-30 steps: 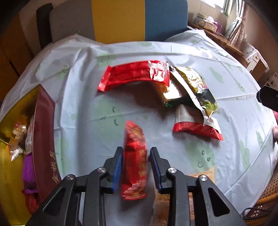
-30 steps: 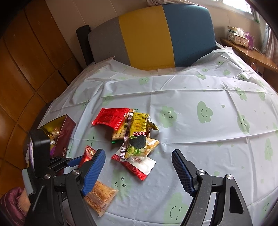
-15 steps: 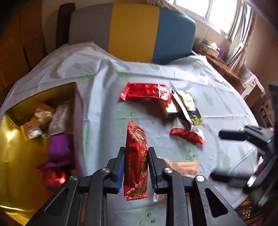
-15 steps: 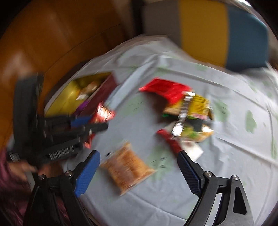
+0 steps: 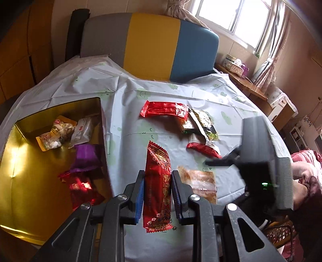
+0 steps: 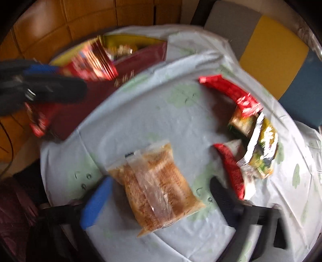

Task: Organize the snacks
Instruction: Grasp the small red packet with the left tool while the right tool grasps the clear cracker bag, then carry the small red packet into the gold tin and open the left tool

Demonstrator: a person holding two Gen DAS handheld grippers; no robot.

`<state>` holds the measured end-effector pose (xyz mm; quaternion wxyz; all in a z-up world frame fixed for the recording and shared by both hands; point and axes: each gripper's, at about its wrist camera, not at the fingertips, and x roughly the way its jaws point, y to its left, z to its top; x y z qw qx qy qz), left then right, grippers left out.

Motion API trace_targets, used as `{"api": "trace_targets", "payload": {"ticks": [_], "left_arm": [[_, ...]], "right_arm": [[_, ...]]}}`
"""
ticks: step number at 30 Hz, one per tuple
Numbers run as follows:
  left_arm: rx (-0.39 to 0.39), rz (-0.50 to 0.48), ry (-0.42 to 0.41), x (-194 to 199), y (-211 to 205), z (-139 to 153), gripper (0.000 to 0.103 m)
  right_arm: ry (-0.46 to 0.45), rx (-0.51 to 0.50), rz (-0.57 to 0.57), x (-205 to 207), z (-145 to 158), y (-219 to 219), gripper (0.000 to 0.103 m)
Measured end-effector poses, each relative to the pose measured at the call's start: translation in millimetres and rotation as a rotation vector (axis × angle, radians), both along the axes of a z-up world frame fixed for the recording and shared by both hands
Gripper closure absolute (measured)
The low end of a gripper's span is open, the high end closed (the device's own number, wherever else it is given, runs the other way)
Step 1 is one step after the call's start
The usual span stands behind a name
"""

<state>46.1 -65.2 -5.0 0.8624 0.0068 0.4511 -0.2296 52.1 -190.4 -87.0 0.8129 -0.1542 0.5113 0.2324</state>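
The worktop (image 5: 124, 104) carries the gold box (image 5: 18, 161) at its left edge. Step in hand, by judgement: transfer to the box. The left tool (image 5: 157, 193) is clamped on the red packet (image 5: 158, 181), held above the cloth just right of the box wall. Next move: swing left over the wall, then release. The right tool (image 6: 159, 199), fingers apart, straddles the orange packet (image 6: 155, 187); open cloth surrounds it.

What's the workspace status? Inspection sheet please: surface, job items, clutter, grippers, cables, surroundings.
Surface: tablecloth, white with green prints, creased.
Job's things: gold box open, several snacks inside; red packet in left gripper; clear-wrapped brown snack on table; snack pile beyond.
Clutter: nothing seen.
Grippers: left shut on red packet; right gripper open, straddling brown snack.
Cables: nothing seen for certain.
Surroundings: tricolour chair, window, tissue box.
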Motion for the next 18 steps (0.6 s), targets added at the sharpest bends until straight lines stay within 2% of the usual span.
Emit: {"api": "trace_targets", "payload": {"ticks": [3, 7, 10, 15, 18], "left_arm": [[-0.021, 0.026, -0.006, -3, 14, 6, 0.078], [-0.047, 0.125, -0.025, -1, 53, 15, 0.078], [-0.057, 0.232, -0.028, 2, 92, 17, 0.078], [-0.076, 0.422, 0.011, 8, 160, 6, 0.078], [-0.068, 0.495, 0.019, 8, 183, -1, 0.078]], "right_arm": [[0.006, 0.016, -0.033, 0, 1, -5, 0.042], [0.062, 0.073, -0.082, 8, -3, -12, 0.040], [0.065, 0.091, -0.090, 10, -5, -13, 0.040], [0.060, 0.117, -0.096, 8, -6, -16, 0.039], [0.045, 0.113, -0.088, 5, -8, -18, 0.038]]}}
